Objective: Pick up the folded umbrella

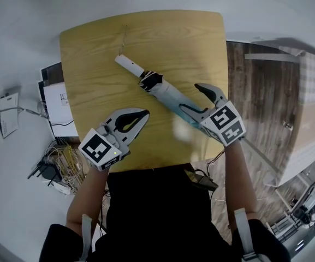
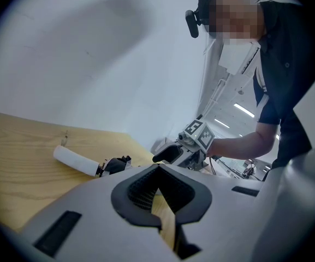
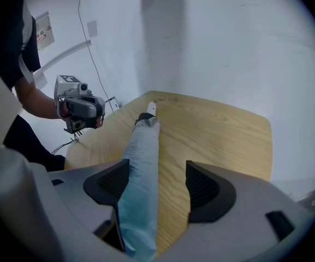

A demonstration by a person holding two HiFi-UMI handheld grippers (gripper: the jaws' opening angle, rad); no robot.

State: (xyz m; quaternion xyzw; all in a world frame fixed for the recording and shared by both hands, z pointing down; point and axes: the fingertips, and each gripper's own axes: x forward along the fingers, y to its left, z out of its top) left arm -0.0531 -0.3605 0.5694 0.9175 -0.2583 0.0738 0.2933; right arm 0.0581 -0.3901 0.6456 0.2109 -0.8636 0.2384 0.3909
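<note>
The folded umbrella (image 1: pixel 168 93) may roll or slip out of a closing grip, since its slick canopy end lies off-centre: against one finger of the right gripper (image 1: pixel 194 99), with a gap to the other. Those fingers stand wide apart, holding nothing yet. It lies slantwise on the tabletop (image 1: pixel 91 48). The left gripper (image 1: pixel 144 113), fingers together and empty, is near its other side.

Probably an office or lab: pale wooden bench (image 1: pixel 146 37), tangled cables (image 1: pixel 59 165) at its near left, bare white walls (image 3: pixel 228 48).
</note>
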